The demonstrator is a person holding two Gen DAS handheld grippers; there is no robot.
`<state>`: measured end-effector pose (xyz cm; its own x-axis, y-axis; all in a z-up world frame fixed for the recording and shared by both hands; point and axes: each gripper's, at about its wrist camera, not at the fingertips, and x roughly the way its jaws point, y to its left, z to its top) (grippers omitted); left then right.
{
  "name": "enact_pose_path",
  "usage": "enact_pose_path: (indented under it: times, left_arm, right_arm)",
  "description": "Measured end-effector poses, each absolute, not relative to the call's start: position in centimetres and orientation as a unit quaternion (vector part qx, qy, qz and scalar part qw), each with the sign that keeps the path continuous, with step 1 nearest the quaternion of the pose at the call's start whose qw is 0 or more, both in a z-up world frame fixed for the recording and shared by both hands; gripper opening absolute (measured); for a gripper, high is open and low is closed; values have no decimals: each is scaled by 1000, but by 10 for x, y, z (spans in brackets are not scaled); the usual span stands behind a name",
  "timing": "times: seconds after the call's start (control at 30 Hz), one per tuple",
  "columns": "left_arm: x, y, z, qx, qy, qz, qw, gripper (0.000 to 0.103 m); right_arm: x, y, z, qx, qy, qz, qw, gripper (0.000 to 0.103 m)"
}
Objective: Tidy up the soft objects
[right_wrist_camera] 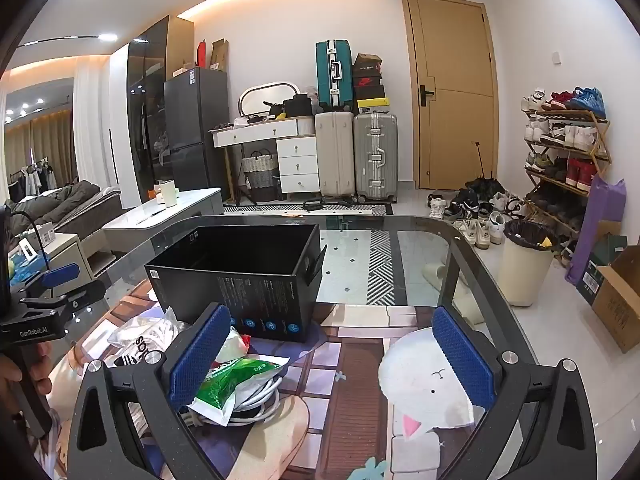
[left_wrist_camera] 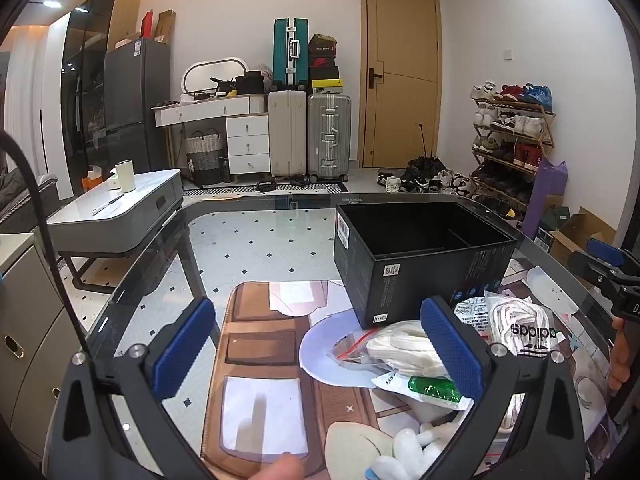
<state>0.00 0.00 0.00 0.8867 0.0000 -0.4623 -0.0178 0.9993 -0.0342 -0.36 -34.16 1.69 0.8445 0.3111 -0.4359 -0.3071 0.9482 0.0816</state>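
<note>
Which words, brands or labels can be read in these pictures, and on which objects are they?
"adidas", seen mirrored: on the white bag beside the black box.
"GenRobot.AI": on the left gripper's body.
Green packet: print too blurred to read.
Black box side text and stickers: too small to read.
Shoe boxes on the suitcases: logos only, unreadable.

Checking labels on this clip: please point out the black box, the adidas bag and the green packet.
black box (left_wrist_camera: 404, 280): left wrist view, near side wall.
adidas bag (left_wrist_camera: 528, 330): left wrist view, printed logo.
green packet (right_wrist_camera: 232, 380): right wrist view, green printed face.
</note>
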Motion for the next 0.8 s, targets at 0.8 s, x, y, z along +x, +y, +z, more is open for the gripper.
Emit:
enact_pose_path:
  times: [0.8]
  left_arm:
    - [0,0,0,-22,238,4,971,103]
  right_arm:
    - [-4,-341,17,3,228,162,960,103]
